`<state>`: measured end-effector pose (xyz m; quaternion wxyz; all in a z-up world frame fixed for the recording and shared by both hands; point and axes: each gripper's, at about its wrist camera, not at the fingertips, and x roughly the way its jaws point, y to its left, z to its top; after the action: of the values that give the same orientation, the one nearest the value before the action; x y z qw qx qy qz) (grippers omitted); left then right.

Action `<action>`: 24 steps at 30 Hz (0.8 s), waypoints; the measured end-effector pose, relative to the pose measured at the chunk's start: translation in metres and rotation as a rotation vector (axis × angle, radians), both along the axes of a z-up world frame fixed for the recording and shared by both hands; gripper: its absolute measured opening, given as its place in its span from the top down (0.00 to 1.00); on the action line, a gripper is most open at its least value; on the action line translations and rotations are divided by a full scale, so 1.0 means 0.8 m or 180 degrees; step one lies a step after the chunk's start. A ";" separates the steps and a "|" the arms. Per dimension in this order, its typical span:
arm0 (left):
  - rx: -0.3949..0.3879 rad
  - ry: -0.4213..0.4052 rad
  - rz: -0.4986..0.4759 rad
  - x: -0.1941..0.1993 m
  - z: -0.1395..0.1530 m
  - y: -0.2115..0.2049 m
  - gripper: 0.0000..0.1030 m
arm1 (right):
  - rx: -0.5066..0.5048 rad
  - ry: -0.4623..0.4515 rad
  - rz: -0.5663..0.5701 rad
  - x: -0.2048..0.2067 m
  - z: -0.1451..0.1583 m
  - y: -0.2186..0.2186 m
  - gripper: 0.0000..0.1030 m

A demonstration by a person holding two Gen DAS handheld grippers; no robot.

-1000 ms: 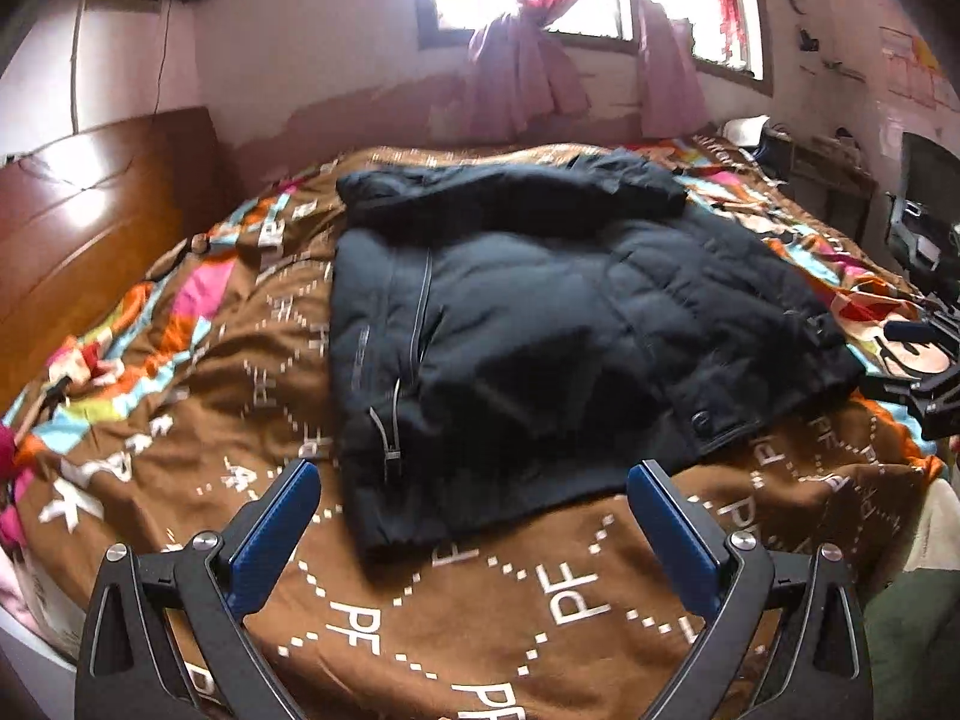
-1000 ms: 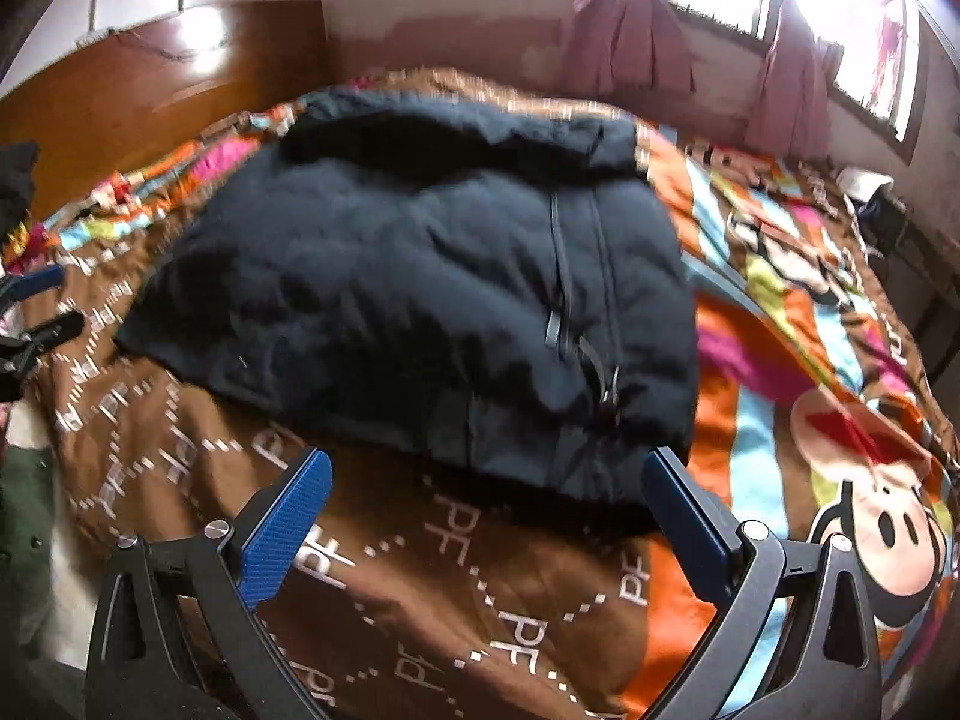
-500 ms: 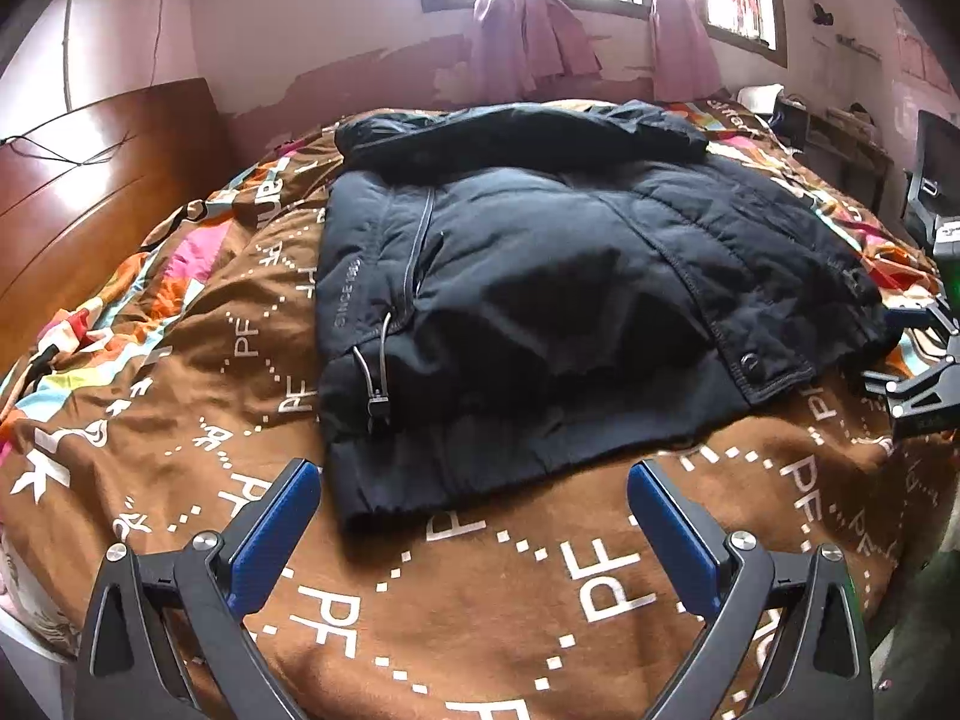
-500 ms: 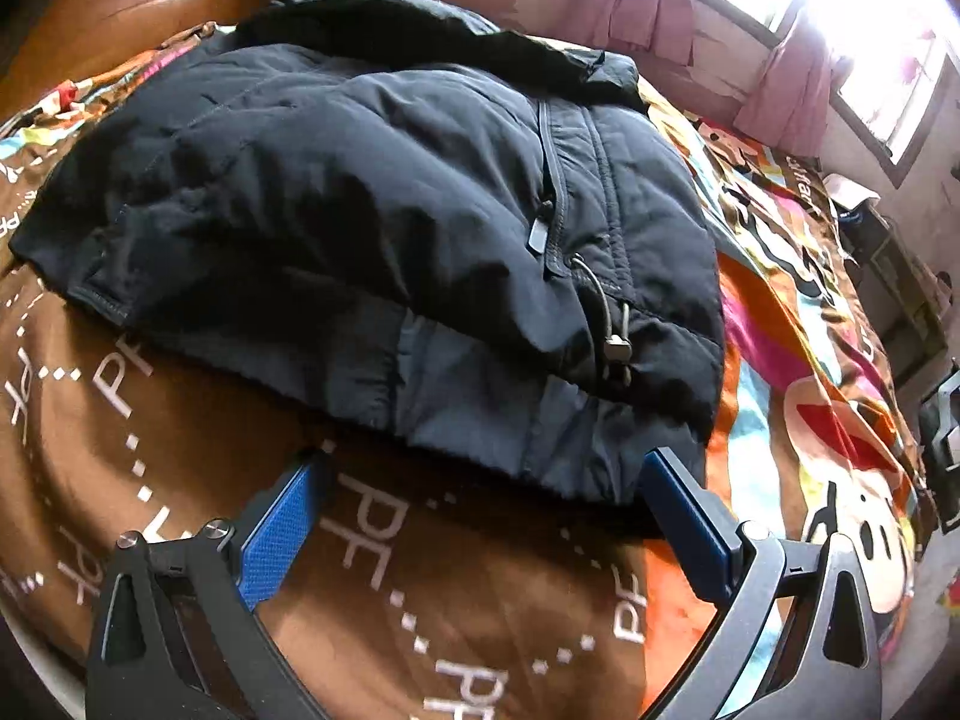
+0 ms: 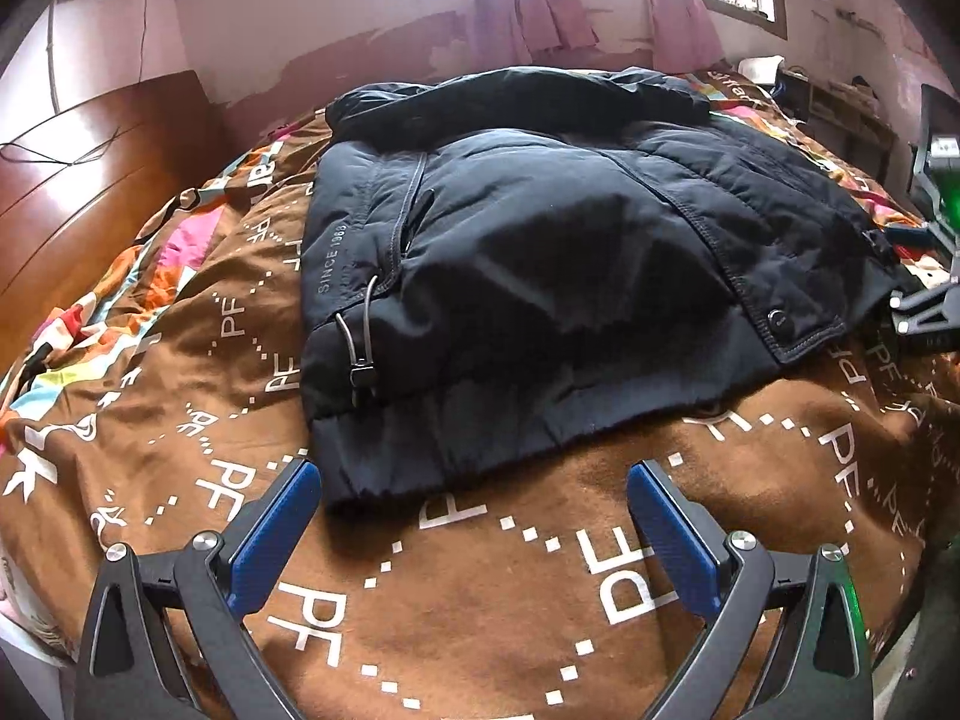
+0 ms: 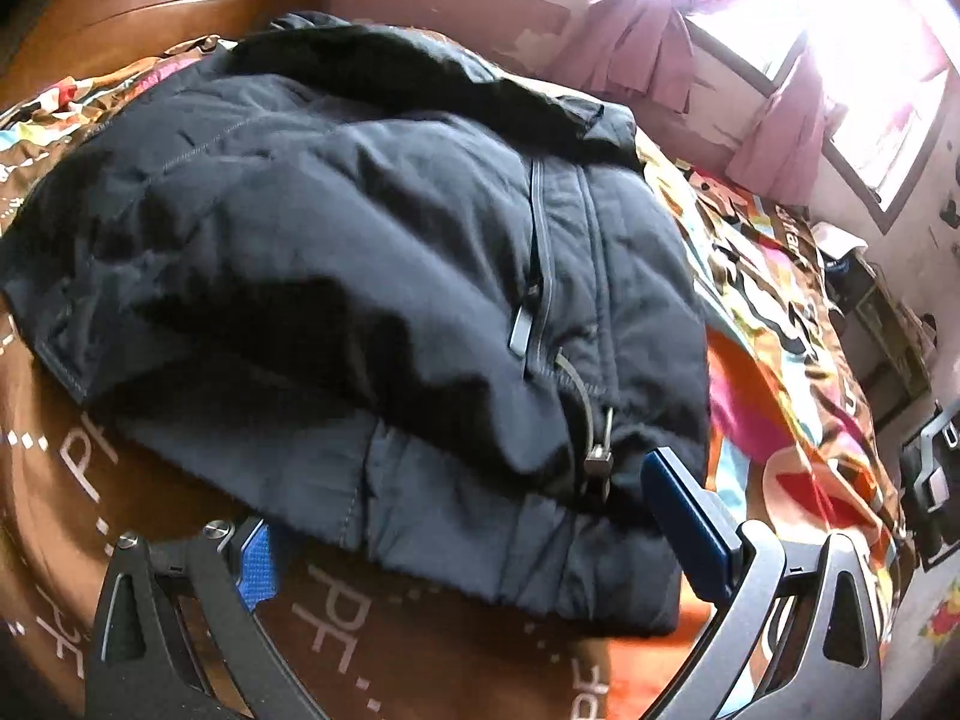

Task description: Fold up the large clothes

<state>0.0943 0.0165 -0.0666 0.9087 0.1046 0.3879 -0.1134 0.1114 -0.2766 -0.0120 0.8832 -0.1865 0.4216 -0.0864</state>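
Note:
A large black padded jacket [image 5: 540, 252] lies on the bed, sleeves folded in, hood at the far end. My left gripper [image 5: 468, 516] is open and empty, just short of the jacket's near hem corner. In the right wrist view the jacket [image 6: 372, 276] fills the frame. My right gripper [image 6: 462, 510] is open at the hem's other corner. Its left finger is partly tucked under the hem and its right finger sits beside the jacket's edge, near the drawcord toggle [image 6: 597, 459]. The right gripper also shows at the left wrist view's right edge [image 5: 924, 300].
The bed has a brown blanket [image 5: 480, 600] with white "PF" letters and colourful cartoon patches. A wooden headboard [image 5: 90, 168] stands at the left. Pink curtains [image 5: 522, 6] hang at the bright window. A dark cabinet [image 6: 888, 324] stands beside the bed.
Both grippers have moved closer to the jacket's near hem. The right gripper's fingers now straddle the hem corner, the left finger slipping under the cloth.

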 end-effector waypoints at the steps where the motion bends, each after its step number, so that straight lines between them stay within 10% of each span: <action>1: -0.0004 -0.0003 0.0001 0.000 0.001 0.000 0.00 | 0.0025 -0.0007 0.0031 0.004 0.006 -0.001 0.01; 11: -0.0073 -0.0364 -0.0163 -0.023 0.024 -0.009 0.00 | 0.0444 -0.0044 0.0266 0.041 0.079 0.001 0.01; 24: 0.0445 -0.0516 0.0055 0.001 0.010 -0.045 0.00 | 0.1351 0.0026 0.0042 0.103 0.110 -0.024 0.01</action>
<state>0.0955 -0.0192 -0.0584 0.9285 0.1733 0.3210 -0.0695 0.1935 -0.2959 0.0763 0.9015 0.0007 0.4326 0.0109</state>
